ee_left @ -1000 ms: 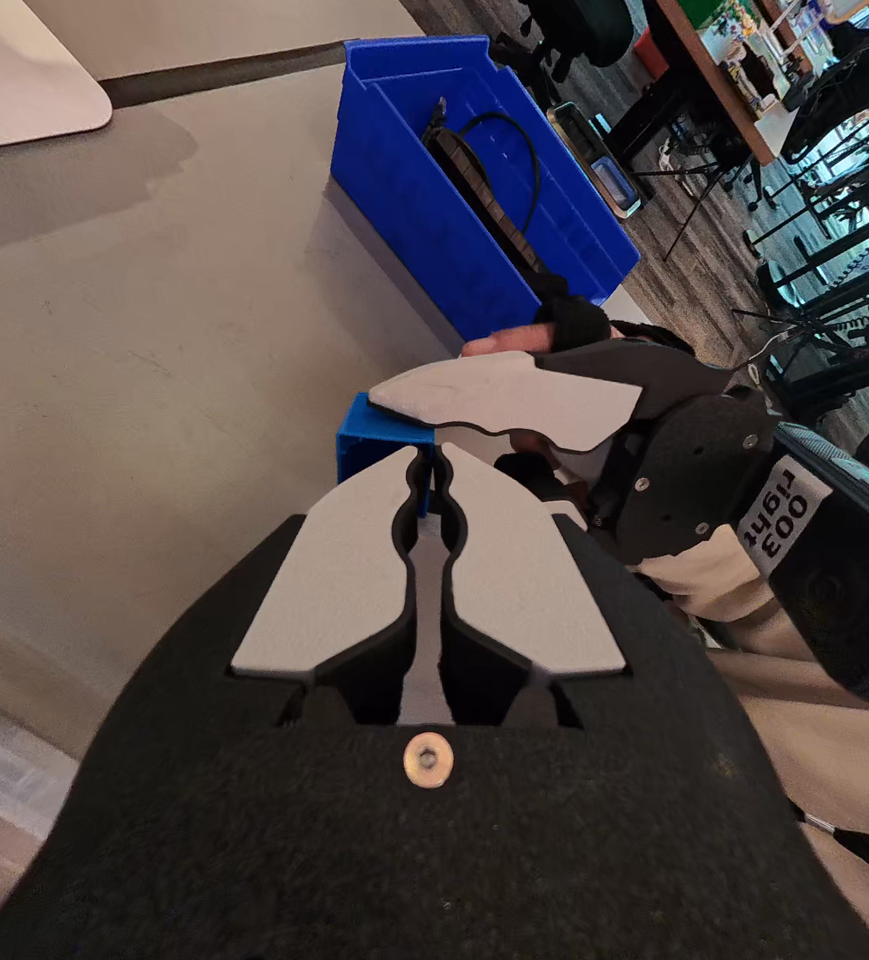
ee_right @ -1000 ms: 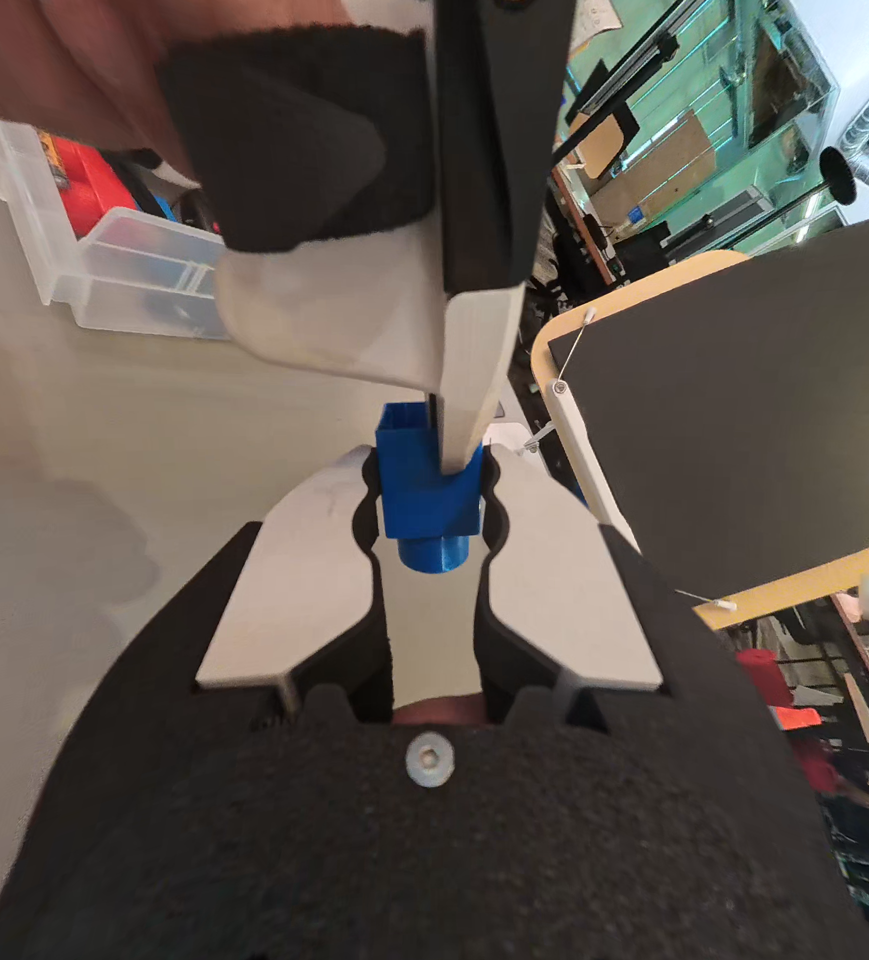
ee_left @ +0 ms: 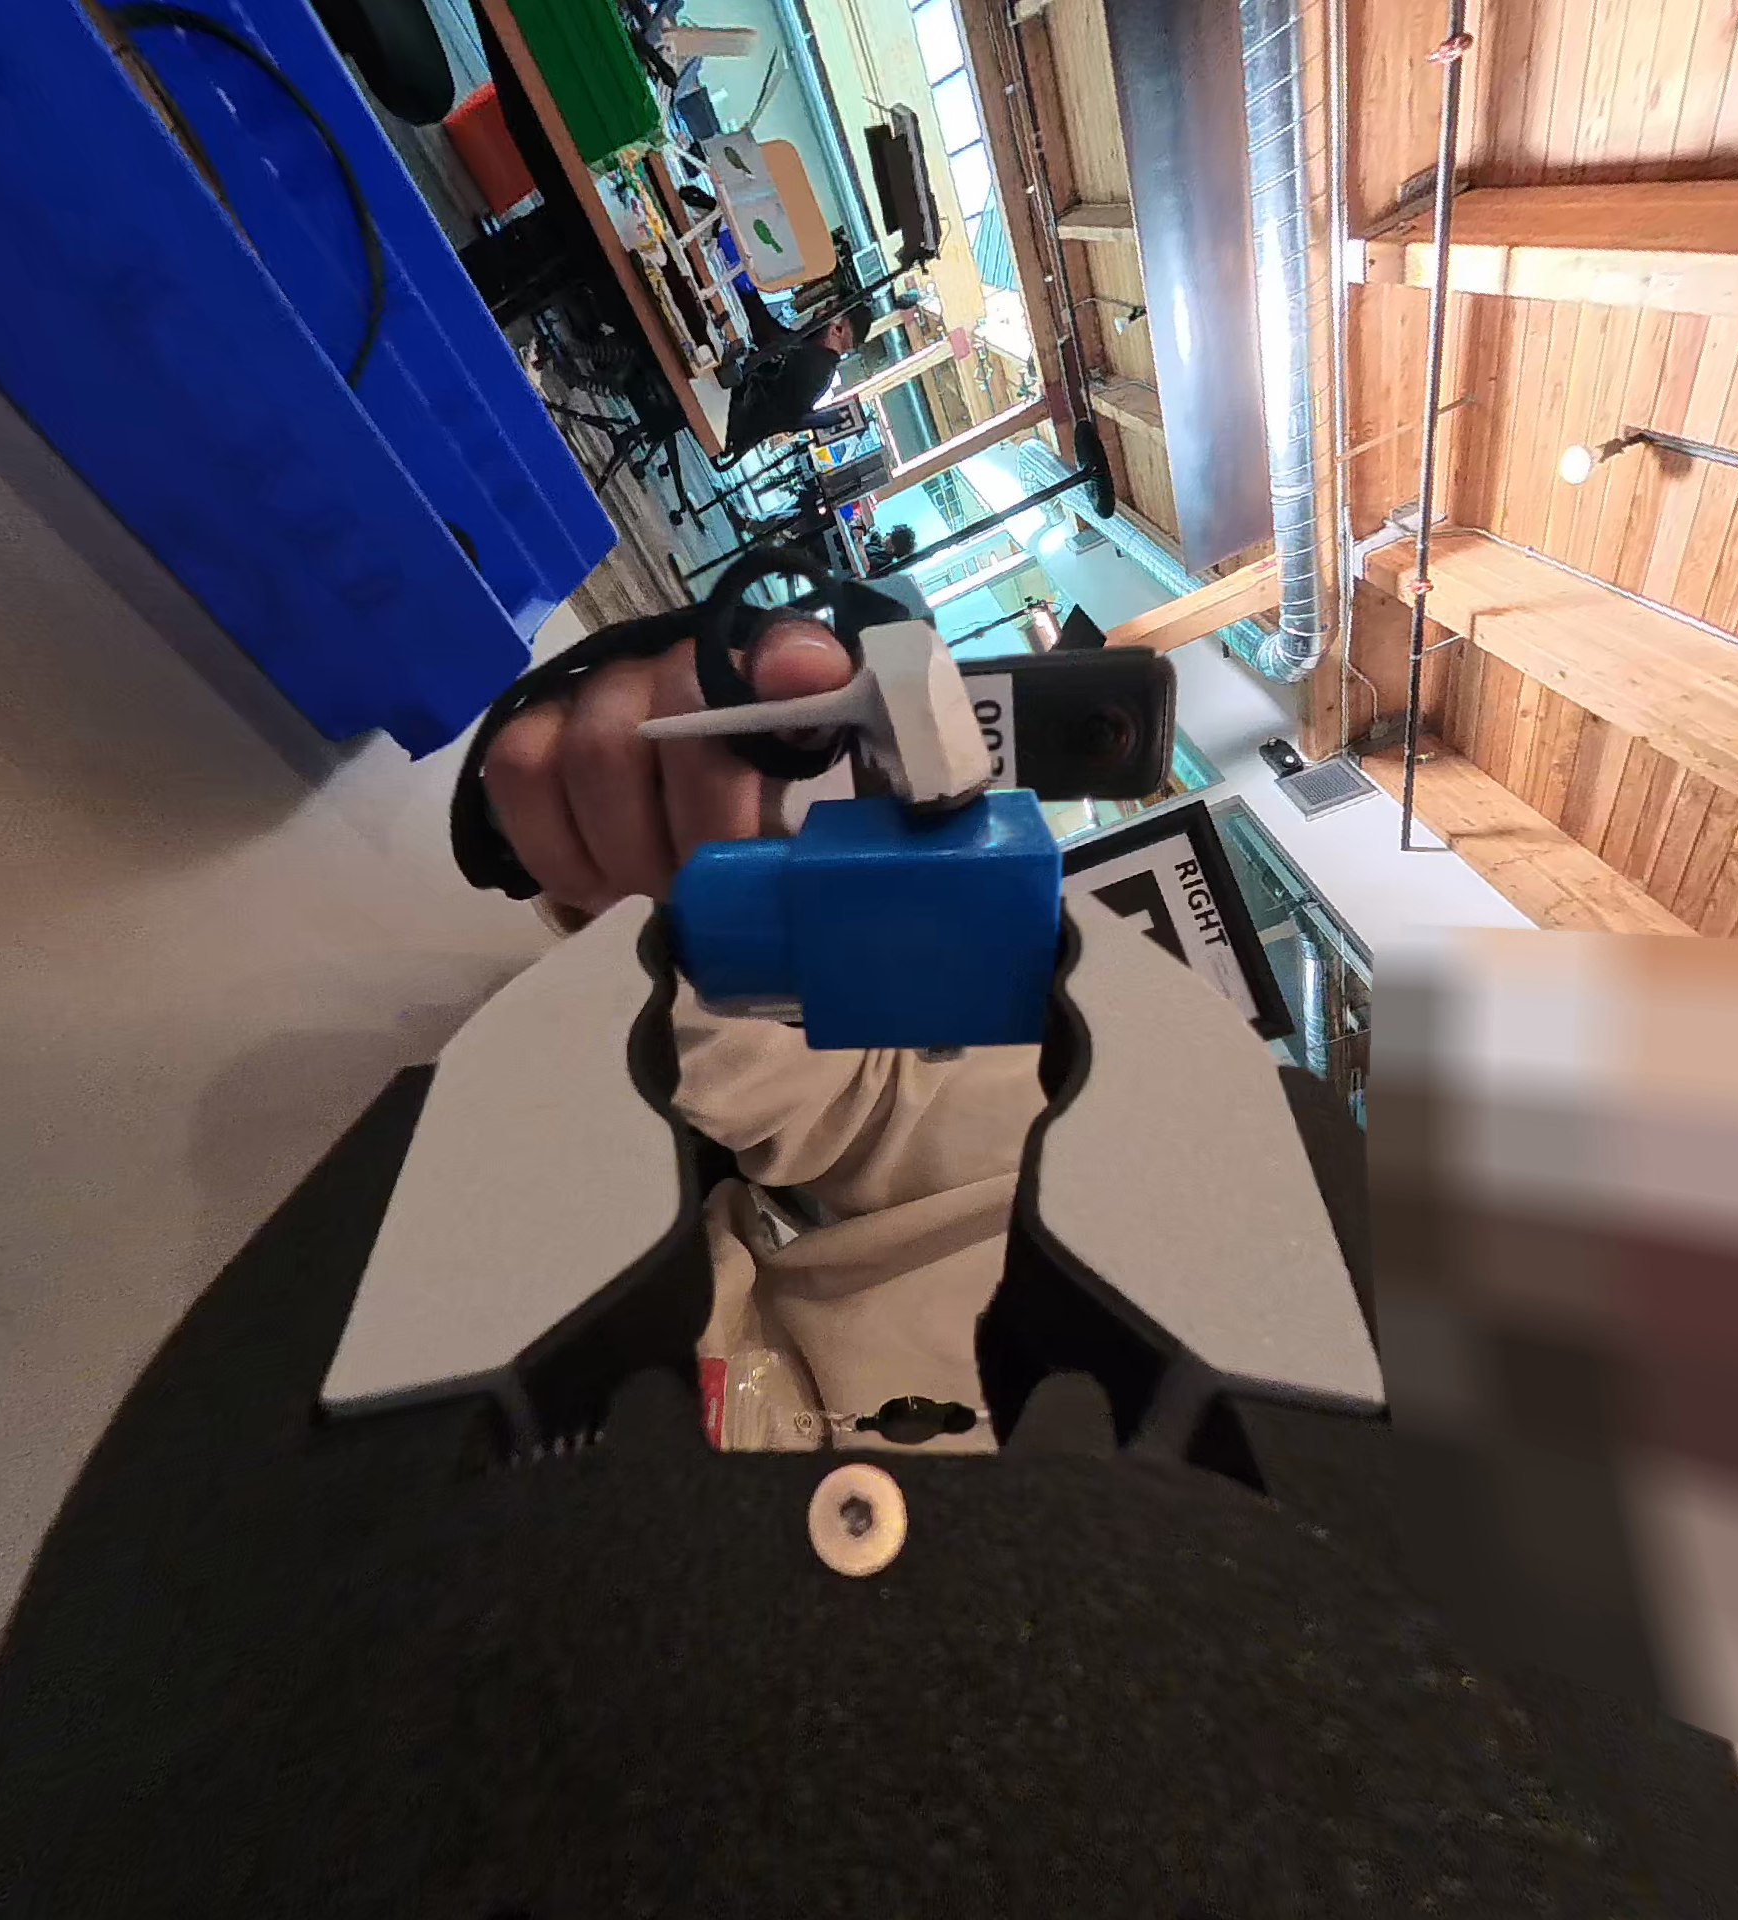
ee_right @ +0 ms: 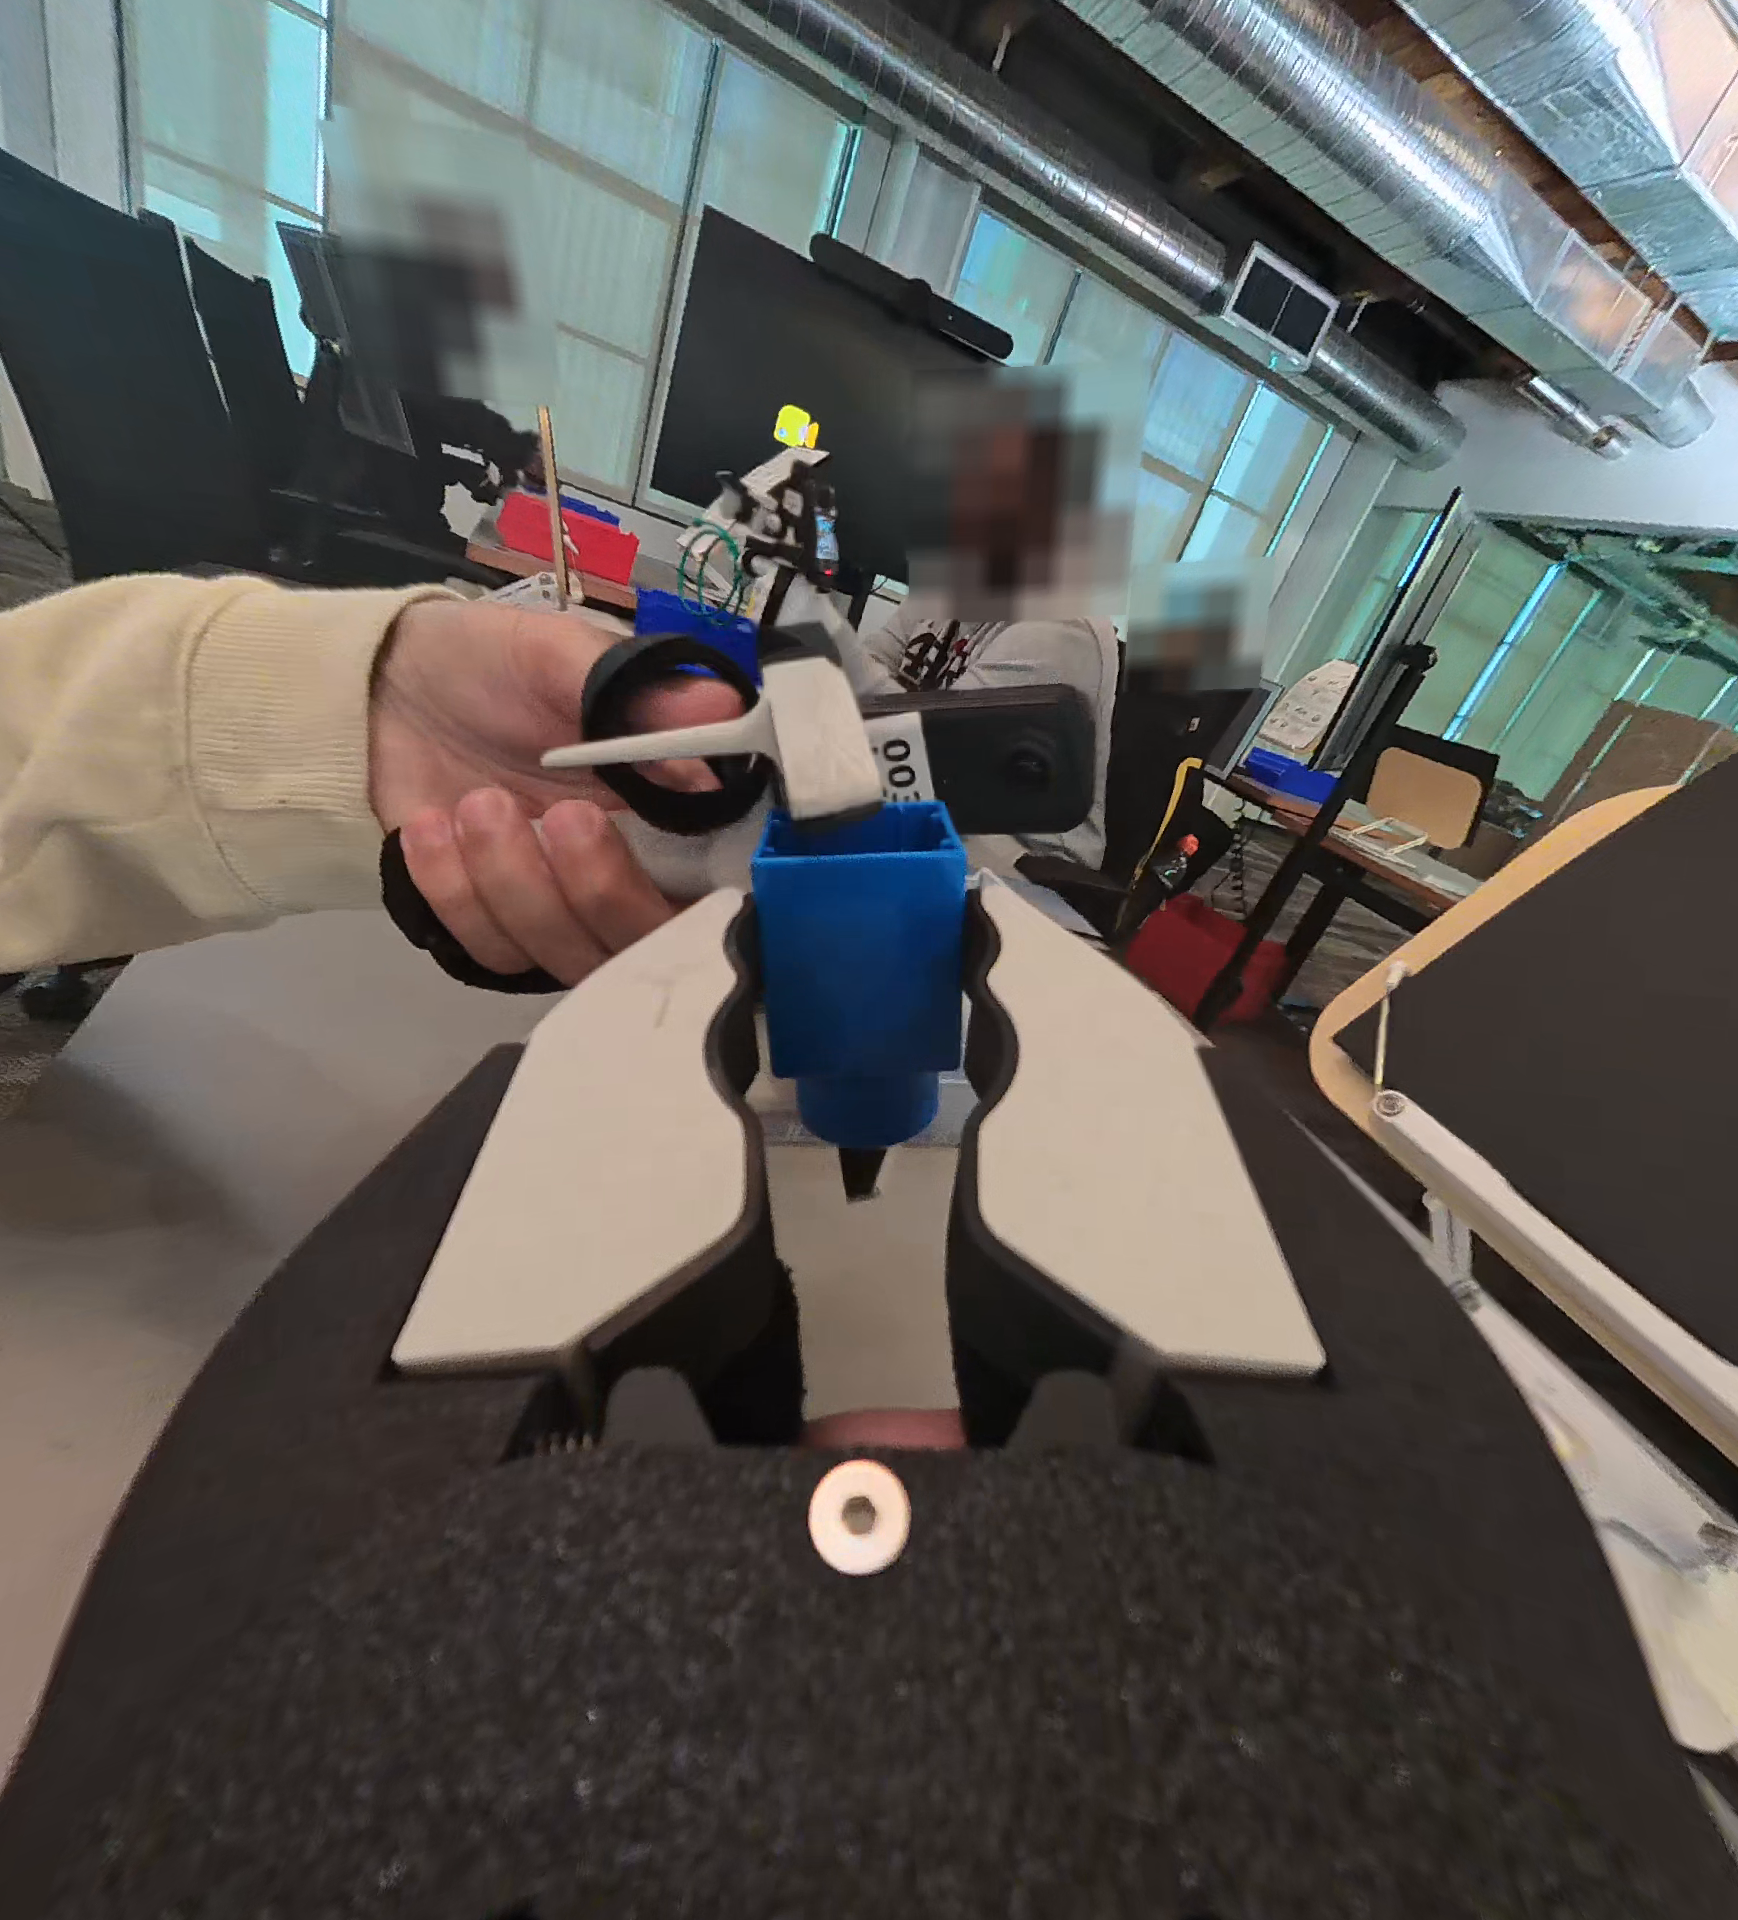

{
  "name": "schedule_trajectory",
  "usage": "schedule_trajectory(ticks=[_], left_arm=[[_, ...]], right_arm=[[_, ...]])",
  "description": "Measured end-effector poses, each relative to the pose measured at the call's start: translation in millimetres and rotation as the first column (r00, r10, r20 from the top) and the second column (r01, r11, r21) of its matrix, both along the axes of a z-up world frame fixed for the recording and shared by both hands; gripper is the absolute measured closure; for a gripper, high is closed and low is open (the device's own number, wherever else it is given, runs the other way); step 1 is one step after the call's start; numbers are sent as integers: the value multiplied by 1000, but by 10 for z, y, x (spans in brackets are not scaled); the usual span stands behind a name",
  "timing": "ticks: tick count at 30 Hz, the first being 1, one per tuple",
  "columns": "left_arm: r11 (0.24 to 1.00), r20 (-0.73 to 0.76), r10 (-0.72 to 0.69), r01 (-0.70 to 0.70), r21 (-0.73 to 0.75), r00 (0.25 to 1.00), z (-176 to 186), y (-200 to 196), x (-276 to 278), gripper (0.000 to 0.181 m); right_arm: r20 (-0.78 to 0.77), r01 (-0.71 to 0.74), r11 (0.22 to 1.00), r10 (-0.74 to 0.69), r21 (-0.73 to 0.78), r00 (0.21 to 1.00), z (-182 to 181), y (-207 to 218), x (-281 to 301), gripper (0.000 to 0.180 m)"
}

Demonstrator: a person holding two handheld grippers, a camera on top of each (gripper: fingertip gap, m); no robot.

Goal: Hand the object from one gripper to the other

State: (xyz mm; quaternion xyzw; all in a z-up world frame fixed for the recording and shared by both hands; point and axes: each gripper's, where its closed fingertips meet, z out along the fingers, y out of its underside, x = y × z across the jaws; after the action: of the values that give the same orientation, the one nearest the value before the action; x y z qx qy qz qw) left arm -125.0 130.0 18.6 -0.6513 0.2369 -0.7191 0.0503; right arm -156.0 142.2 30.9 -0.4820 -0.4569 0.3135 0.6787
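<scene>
Pale table surface (ee_left: pixel 65 935), along the left of the left wrist view. Large blue bin (ee_left: pixel 221 416), upper left of that view, standing on the table with a black cable inside. Dark panel with a pale wooden rim (ee_right: pixel 1623 987), right edge of the right wrist view. Left gripper (ee_left: pixel 857 935), lower centre of its own view, fingers spread wide and bracketing the blue block (ee_left: pixel 906 925) end to end: the right-hand finger lies against the block's square end and the left-hand finger sits at its round stub. Whether these fingers press on the block cannot be told. Right gripper (ee_right: pixel 860 935), lower centre of its own view, fingers narrowed onto the block's two flat sides, dark inner pads touching it. Left hand (ee_right: pixel 491 790), cream sleeve, left of centre in the right wrist view, holding its gripper through black loops. Right hand (ee_left: pixel 595 800), above centre-left in the left wrist view, likewise in black loops. The block is small and hollow with an open square top and a short cylinder below, and sits mid-frame in both views, off the table and between both pairs of fingers.
</scene>
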Motion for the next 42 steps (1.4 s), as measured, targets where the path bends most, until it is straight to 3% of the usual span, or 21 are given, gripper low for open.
schedule_trajectory(ticks=[8,11,13,15,18,20,23,26,30,34,37,40,42], left_arm=[[995,-9,58,-57,87,998,15,121,-38,114],[943,-67,211,-185,275,975,-7,372,-187,115],[861,-107,317,-238,450,942,-23,531,-322,115],[731,-107,393,-239,639,913,14,612,-422,115],[505,-90,406,-141,852,909,82,521,-441,114],[400,-126,396,-48,915,909,66,421,-403,115],[223,-201,451,108,969,870,-36,380,-369,115],[103,-296,508,283,953,809,-203,377,-349,114],[17,-339,550,396,918,763,-321,368,-293,114],[-63,-383,641,542,838,666,-446,446,-337,114],[-67,-405,684,605,794,607,-514,490,-352,114],[-96,-390,717,636,766,578,-554,529,-374,113],[-73,-389,699,601,796,600,-558,510,-356,112]], right_arm=[[33,20,1000,-20,-18,999,-22,-4,13,136],[14,43,990,-42,-135,999,-8,83,128,132],[-31,91,953,-104,-288,994,-28,264,277,134],[-79,53,852,-110,-520,991,-134,411,357,125],[-201,-151,634,-8,-759,979,-277,396,293,106],[-334,-327,501,80,-801,939,-251,276,212,97],[-459,-478,273,135,-835,878,-237,136,97,87],[-450,-474,171,163,-864,878,-297,41,-31,85],[-365,-399,205,185,-894,913,-417,-1,-144,100],[-230,-252,300,108,-920,967,-571,123,-183,111],[-137,-154,391,71,-908,988,-618,189,-180,144],[-33,-49,475,42,-878,999,-671,227,-170,144],[0,-17,516,33,-856,999,-682,250,-144,143]])
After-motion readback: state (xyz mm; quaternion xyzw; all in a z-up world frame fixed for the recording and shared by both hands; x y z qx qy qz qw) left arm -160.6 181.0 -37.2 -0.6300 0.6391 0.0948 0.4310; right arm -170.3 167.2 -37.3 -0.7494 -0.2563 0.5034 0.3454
